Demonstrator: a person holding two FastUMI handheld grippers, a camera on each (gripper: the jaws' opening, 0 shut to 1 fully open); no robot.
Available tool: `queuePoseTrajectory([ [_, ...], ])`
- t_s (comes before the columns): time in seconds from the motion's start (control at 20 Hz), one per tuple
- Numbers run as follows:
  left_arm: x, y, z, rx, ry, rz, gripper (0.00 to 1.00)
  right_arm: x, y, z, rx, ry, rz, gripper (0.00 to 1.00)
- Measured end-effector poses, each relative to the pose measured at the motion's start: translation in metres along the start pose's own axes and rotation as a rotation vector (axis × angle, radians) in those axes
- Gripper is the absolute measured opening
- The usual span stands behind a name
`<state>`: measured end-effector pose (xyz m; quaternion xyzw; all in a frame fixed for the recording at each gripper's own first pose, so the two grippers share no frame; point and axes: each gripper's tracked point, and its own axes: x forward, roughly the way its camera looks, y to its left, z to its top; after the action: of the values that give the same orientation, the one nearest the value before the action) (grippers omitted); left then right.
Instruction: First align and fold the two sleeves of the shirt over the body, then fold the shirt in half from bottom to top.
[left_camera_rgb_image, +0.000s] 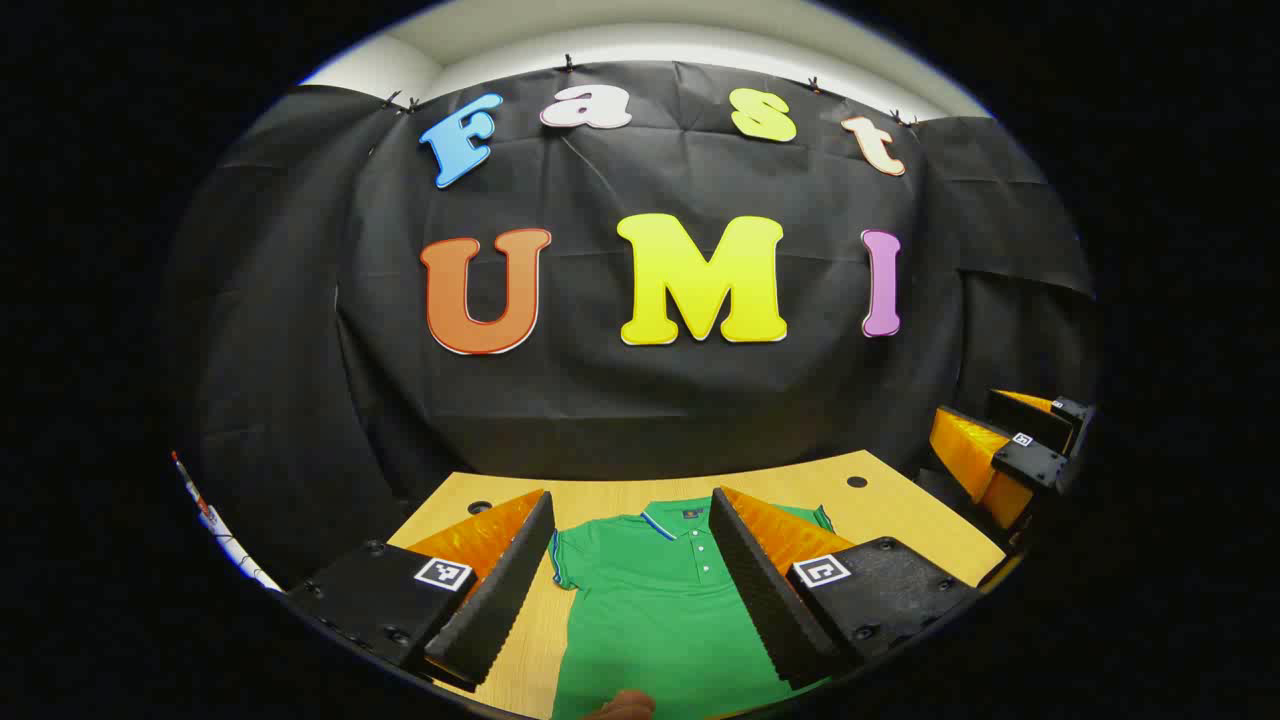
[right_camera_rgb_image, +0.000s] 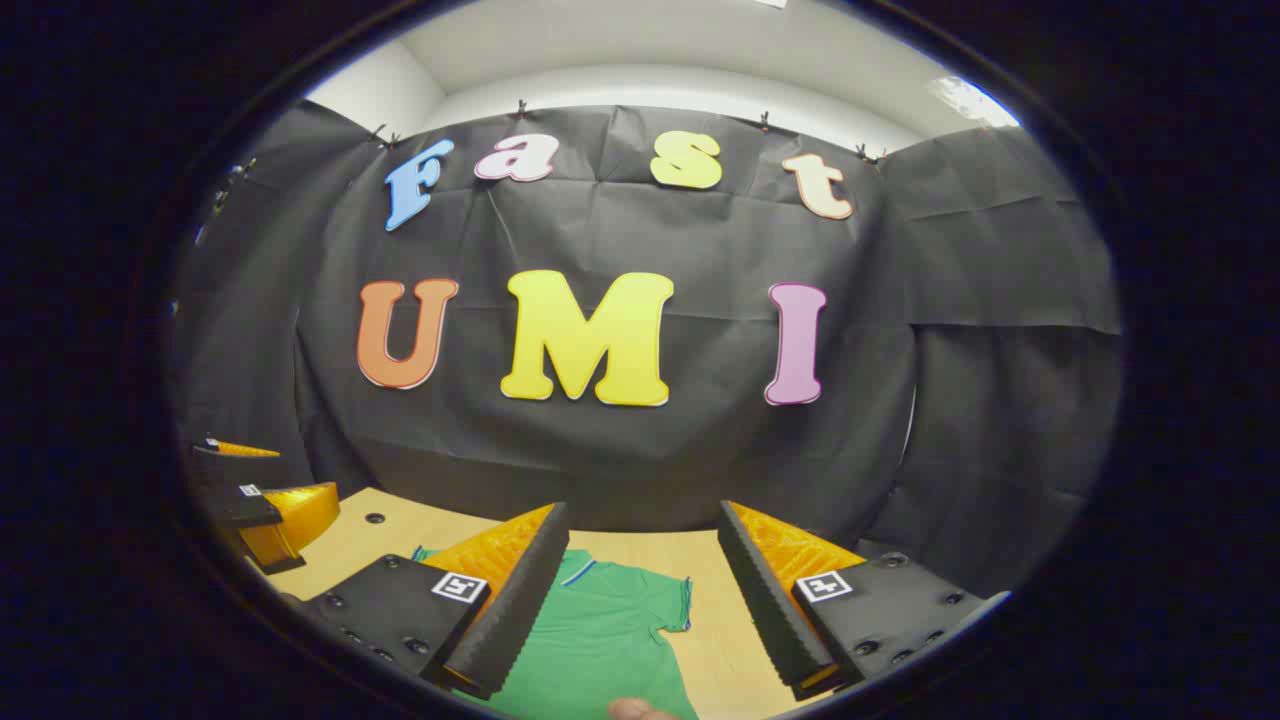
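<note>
Fingers (left_camera_rgb_image: 520, 580) of both grippers stood released (wide apart) above the green shirt (left_camera_rgb_image: 650, 610), bare table (left_camera_rgb_image: 900, 520) at 2 o'clock.

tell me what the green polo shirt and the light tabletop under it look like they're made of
Green polo shirt: soft matte knit fabric, probably cotton; it lies limp with slight creases. Light tabletop: looks like wood or wood-look laminate, smooth and pale with faint grain; which one is unclear.

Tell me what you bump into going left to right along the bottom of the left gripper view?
Left gripper's one finger → green shirt on the wooden table → its other finger → the right gripper at the far edge.
</note>
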<state>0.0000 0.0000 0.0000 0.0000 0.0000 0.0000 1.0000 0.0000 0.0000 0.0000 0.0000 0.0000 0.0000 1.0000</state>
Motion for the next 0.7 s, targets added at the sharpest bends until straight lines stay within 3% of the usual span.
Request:
queuePoseTrajectory([
  [0.4,0.004,-0.001,-0.002,-0.028,0.005,0.055,1.0,0.01,0.001,0.007,-0.032,-0.007,0.051,0.95],
  [0.7,0.005,-0.01,-0.005,-0.043,0.012,0.05,1.0,0.012,-0.005,0.005,-0.054,0.007,0.063,0.96],
])
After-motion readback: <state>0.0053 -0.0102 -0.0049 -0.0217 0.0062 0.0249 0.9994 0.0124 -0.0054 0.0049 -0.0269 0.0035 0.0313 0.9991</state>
